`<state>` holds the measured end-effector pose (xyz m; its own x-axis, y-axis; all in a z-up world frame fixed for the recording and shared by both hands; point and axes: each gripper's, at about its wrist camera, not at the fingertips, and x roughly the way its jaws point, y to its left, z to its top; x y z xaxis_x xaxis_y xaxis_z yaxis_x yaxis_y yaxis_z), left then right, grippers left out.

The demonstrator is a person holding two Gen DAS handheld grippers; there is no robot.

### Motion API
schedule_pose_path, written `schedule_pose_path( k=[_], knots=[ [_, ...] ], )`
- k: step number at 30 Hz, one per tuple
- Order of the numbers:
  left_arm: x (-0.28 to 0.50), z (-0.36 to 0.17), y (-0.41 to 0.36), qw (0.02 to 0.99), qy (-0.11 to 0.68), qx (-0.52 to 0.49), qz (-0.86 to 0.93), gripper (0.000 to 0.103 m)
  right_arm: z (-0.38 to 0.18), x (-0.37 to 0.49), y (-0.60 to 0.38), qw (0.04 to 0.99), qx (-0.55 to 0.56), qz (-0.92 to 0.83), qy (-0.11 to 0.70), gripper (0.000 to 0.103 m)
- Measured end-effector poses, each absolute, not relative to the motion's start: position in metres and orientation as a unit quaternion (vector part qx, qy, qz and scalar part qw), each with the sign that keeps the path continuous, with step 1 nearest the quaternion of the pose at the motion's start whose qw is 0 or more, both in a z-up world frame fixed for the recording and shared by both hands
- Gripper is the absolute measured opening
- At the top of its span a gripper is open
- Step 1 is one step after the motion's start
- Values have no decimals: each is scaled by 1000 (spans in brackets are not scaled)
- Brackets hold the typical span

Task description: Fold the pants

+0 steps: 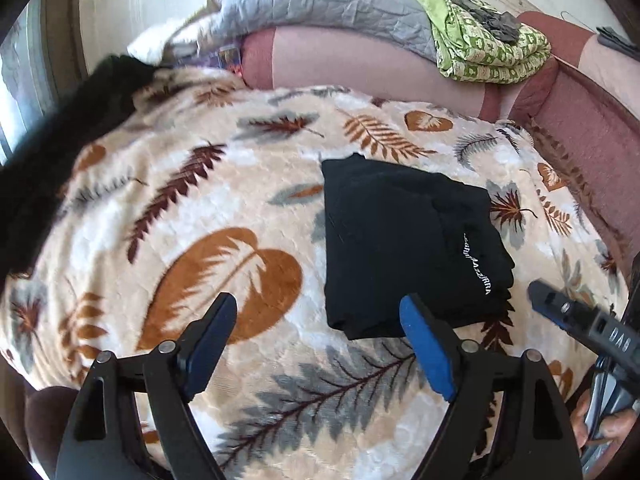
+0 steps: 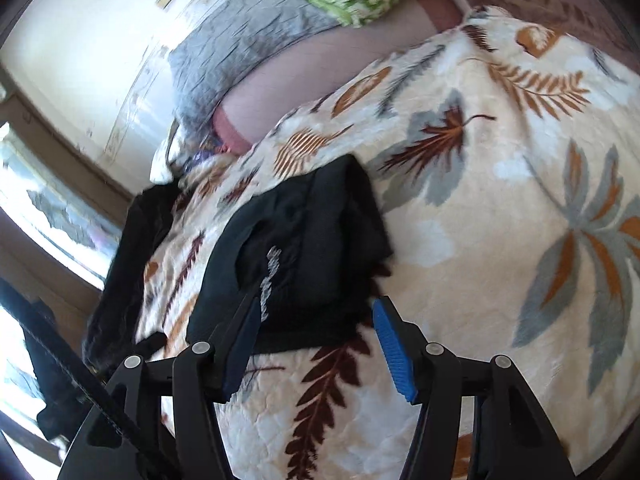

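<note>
Black pants (image 1: 408,248) lie folded mid-bed on leaf blanket (image 1: 200,216). Soft, light, limp fabric; likely slumps if lifted, so grip stacked near edge. Left tool (image 1: 320,344) & right tool (image 2: 316,344) both spread, empty.

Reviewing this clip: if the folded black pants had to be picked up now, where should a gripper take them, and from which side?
Probably the near edge of the folded black pants, approached low from the open right gripper. The stacked layers end there, so one pinch could catch them all; the flat top offers nothing to pinch.
</note>
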<state>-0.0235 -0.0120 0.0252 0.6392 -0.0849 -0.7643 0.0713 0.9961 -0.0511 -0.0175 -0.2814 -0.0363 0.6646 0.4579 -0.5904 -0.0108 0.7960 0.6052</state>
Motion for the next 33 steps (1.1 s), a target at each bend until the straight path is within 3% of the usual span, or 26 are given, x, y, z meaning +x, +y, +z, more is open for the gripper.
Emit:
schedule_pose_path(
  k=[9, 33],
  knots=[
    [-25, 21, -7, 903, 429, 1, -27, 83, -41, -22, -250, 874, 228, 141, 406, 66],
    [-20, 1, 1, 886, 463, -18, -30, 83, -48, -25, -258, 867, 239, 116, 421, 69]
  ],
)
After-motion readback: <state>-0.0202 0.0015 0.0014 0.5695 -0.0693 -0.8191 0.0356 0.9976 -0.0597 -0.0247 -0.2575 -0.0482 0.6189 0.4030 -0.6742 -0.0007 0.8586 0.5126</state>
